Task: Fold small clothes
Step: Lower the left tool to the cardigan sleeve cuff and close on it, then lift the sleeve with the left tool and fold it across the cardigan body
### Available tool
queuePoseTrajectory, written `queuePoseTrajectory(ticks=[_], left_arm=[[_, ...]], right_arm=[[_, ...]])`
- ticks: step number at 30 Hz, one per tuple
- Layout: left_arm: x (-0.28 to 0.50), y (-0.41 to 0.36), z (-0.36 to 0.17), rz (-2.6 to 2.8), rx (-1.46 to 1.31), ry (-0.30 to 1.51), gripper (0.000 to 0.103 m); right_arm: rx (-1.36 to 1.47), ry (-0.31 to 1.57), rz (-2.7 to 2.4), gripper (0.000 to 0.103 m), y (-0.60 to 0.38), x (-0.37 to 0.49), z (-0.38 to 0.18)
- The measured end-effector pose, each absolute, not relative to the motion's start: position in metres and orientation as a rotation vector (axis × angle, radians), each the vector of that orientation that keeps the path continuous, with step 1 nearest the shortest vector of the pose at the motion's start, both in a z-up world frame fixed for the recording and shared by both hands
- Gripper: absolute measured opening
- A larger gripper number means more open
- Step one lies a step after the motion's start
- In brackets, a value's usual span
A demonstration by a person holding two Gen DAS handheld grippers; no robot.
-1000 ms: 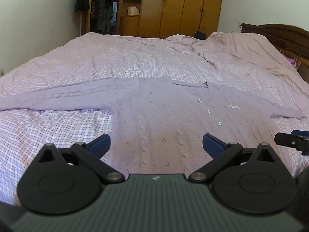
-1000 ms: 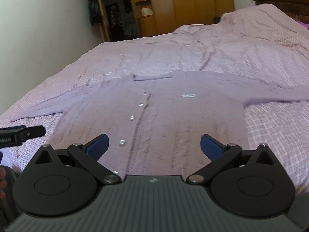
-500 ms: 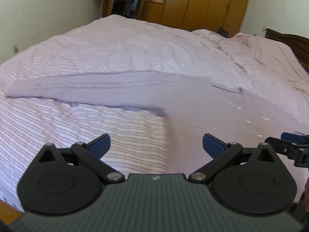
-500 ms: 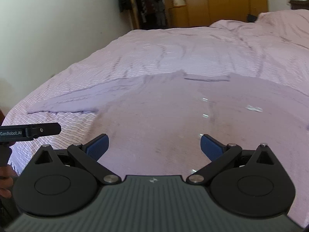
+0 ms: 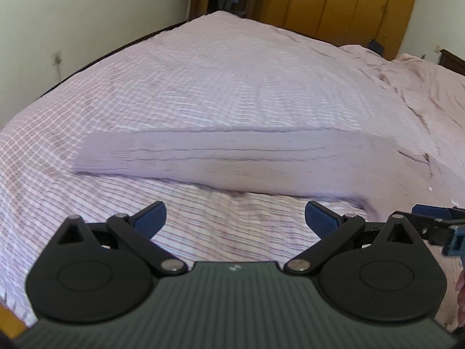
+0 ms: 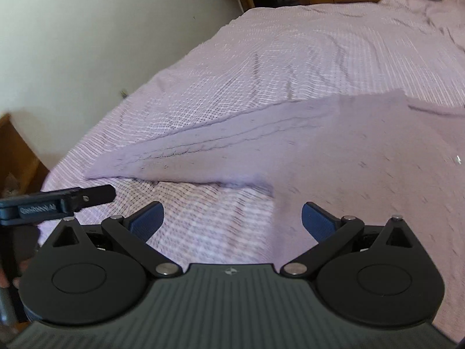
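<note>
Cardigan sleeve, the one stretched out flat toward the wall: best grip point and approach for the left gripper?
Take the sleeve at its cuff end, the squared-off tip farthest from the cardigan body. Probably come in low from the near long edge, which sits slightly raised off the bedspread, so one finger can slip under. The left gripper is open, nothing between its fingers.

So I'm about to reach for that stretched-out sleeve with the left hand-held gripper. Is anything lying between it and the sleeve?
Nothing visible does. Only bare checked bedcover lies between the open left hand-held gripper and the sleeve. The right hand-held gripper sits off to the side.
</note>
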State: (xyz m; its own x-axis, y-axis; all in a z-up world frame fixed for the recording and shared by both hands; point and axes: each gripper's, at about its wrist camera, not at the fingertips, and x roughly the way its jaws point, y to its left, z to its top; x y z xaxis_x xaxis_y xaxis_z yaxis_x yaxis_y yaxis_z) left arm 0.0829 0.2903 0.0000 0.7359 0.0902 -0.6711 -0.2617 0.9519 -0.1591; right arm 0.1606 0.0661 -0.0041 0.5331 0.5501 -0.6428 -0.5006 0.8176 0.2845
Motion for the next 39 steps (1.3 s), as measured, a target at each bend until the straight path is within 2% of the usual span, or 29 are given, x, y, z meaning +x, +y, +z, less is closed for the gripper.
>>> queuePoseTrajectory(ticks=[11, 25, 26, 28, 29, 30, 32, 35, 39], left_arm=[[0.109, 0.393, -0.029, 0.274, -0.323, 0.802, 0.103], [0.129, 0.488, -0.051, 0.169, -0.61, 0.751, 0.103], [0.129, 0.492, -0.05, 0.153, -0.649, 0.743, 0.099], [0.127, 0.491, -0.047, 0.168, -0.649, 0.744, 0.079], [0.124, 0.488, -0.044, 0.193, -0.626, 0.754, 0.061], [0.122, 0.487, -0.043, 0.209, -0.609, 0.762, 0.053], [0.116, 0.49, -0.041, 0.239, -0.599, 0.768, 0.02], [0.1, 0.494, -0.036, 0.24, -0.617, 0.76, 0.014], [0.089, 0.486, -0.019, 0.243, -0.57, 0.751, 0.012]], right_arm=[[0.052, 0.856, 0.742, 0.103, 0.184, 0.183, -0.017], [0.073, 0.869, 0.82, 0.103, 0.213, 0.205, -0.015], [0.078, 0.865, 0.822, 0.103, 0.21, 0.205, -0.011], [0.06, 0.835, 0.833, 0.103, 0.202, 0.204, -0.004], [0.046, 0.817, 0.834, 0.103, 0.2, 0.203, -0.001], [0.039, 0.814, 0.832, 0.103, 0.197, 0.204, -0.001], [0.043, 0.828, 0.828, 0.103, 0.193, 0.206, 0.0], [0.045, 0.826, 0.833, 0.103, 0.185, 0.206, -0.001], [0.042, 0.853, 0.81, 0.103, 0.185, 0.211, -0.006]])
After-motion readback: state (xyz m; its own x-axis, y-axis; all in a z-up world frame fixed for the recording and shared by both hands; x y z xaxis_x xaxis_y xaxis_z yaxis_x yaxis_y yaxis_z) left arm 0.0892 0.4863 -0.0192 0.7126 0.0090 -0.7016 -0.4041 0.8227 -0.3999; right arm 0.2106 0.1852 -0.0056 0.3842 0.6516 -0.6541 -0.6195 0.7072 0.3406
